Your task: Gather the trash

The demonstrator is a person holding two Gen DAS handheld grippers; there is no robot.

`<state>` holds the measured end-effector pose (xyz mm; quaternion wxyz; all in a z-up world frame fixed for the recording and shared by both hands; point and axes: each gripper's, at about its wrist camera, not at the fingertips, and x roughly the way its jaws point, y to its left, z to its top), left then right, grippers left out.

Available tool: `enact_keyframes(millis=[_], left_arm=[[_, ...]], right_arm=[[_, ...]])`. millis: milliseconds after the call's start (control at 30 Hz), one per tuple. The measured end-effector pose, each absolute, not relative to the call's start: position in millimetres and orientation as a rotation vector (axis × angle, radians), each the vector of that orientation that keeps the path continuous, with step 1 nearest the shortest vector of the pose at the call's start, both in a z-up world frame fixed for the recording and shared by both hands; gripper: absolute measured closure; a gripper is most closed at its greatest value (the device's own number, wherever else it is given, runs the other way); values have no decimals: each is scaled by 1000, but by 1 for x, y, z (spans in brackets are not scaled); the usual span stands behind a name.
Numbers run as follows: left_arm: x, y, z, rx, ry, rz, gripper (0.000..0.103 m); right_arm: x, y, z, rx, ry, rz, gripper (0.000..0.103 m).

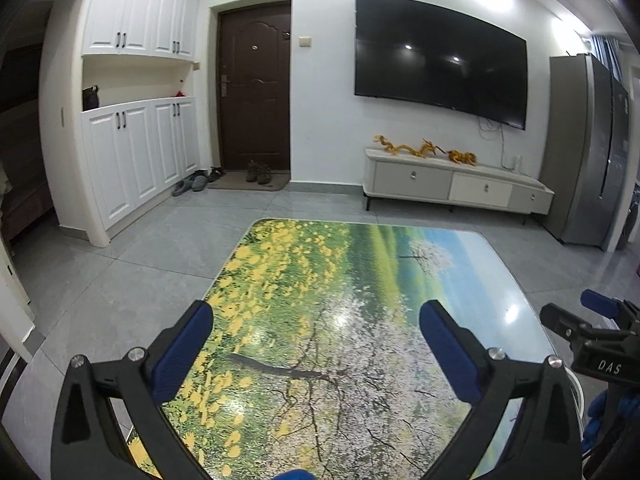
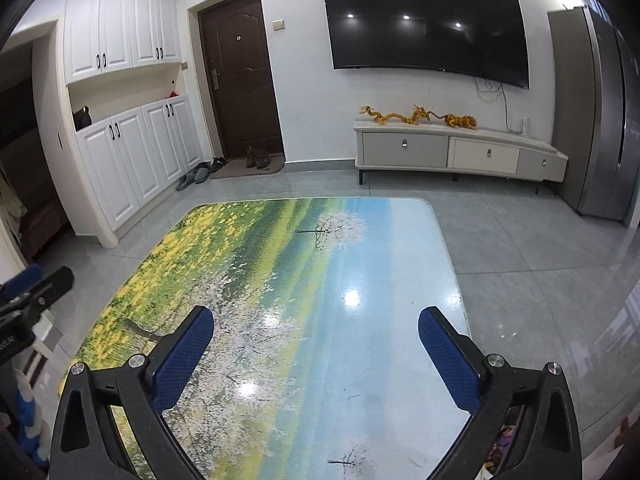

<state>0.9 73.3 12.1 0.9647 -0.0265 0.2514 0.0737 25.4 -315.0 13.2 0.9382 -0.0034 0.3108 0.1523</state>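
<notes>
No piece of trash shows on the table in either view. My left gripper is open and empty, held above the near left part of a low table with a glossy landscape print. My right gripper is open and empty above the near right part of the same table. The right gripper also shows at the right edge of the left wrist view. The left gripper shows at the left edge of the right wrist view. Some colourful items lie low beside the table's near right corner, too small to identify.
Grey tile floor surrounds the table. A white TV cabinet with golden figurines stands under a wall TV. A grey fridge is at the right. White cupboards, a brown door and shoes are at the left.
</notes>
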Motion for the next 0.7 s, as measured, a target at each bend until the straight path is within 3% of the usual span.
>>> enact_keyframes(millis=[700], left_arm=[[-11, 83, 9, -52, 466, 264, 0]], right_arm=[[10, -331, 10, -64, 519, 147, 0]])
